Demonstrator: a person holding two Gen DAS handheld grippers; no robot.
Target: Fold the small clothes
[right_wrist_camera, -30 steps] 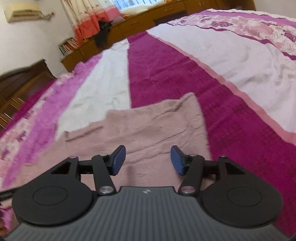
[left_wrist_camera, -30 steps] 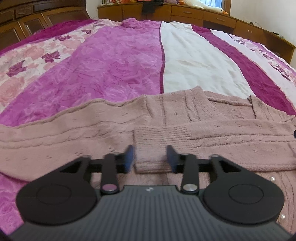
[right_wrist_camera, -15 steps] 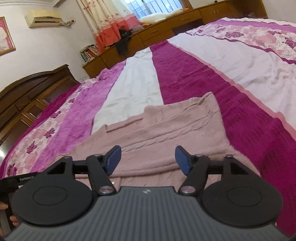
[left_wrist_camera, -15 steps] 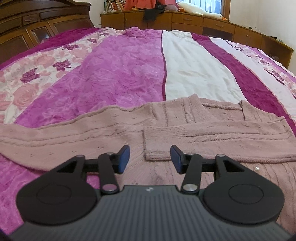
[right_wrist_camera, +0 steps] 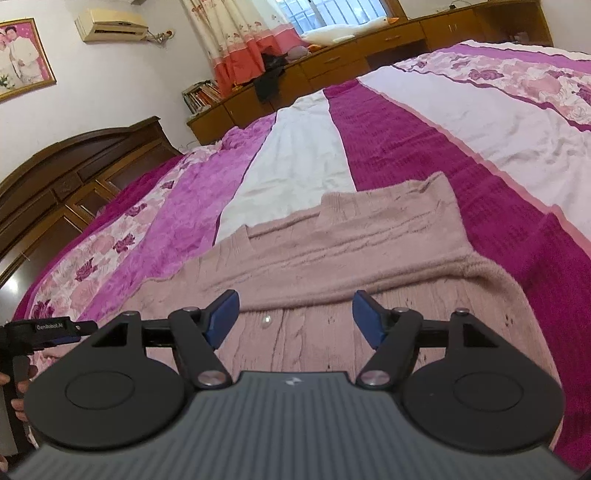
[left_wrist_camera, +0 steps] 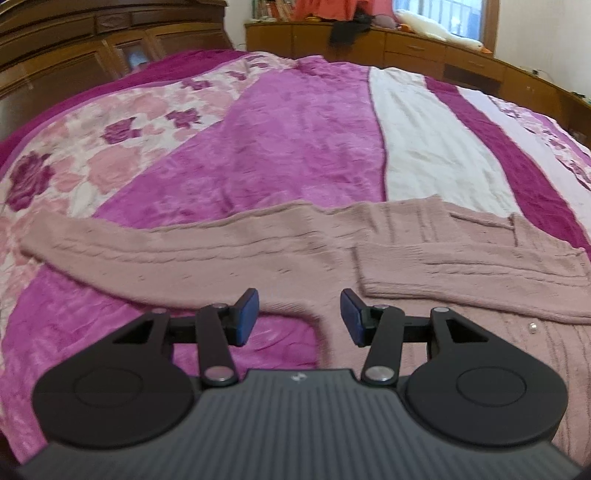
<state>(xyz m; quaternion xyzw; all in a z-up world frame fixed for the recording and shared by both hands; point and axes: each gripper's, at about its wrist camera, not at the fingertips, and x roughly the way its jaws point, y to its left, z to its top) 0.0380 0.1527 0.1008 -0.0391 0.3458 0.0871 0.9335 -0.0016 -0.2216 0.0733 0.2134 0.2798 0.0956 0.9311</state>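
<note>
- One dusty-pink cable-knit cardigan [left_wrist_camera: 295, 254] lies flat on the bed [left_wrist_camera: 295, 140], across its near part, with the far half of the quilt bare.
- Two sleeves can be counted in the left wrist view: one sleeve [left_wrist_camera: 122, 243] stretches out straight toward the left edge of the bed, its cuff on the floral stripe; the other sleeve [left_wrist_camera: 472, 273] is folded across the cardigan's body, its ribbed cuff near the middle.
- Two small pearl-like buttons show, one per view: one button [left_wrist_camera: 532, 326] in the left wrist view, one [right_wrist_camera: 266, 320] in the right wrist view; whether they are the same button I cannot tell.
- One left claw [left_wrist_camera: 299, 317] hangs above the armpit where the outstretched sleeve meets the body; its two blue pads stand about half apart with nothing gripped.
- One right claw [right_wrist_camera: 293, 319] hangs above the cardigan's front, just below the folded sleeve [right_wrist_camera: 351, 269]; its jaws are opening, wide apart, with no fabric pinched between the two pads.
- One hand [right_wrist_camera: 14, 391] shows at the left edge of the right wrist view, holding the other gripper's handle.
- One wooden headboard [right_wrist_camera: 74, 173] stands at the left side of the bed, and one run of wooden cabinets [left_wrist_camera: 406, 48] beyond the far edge.
- One white plush goose [right_wrist_camera: 347, 27] lies on the cabinets by the window.
</note>
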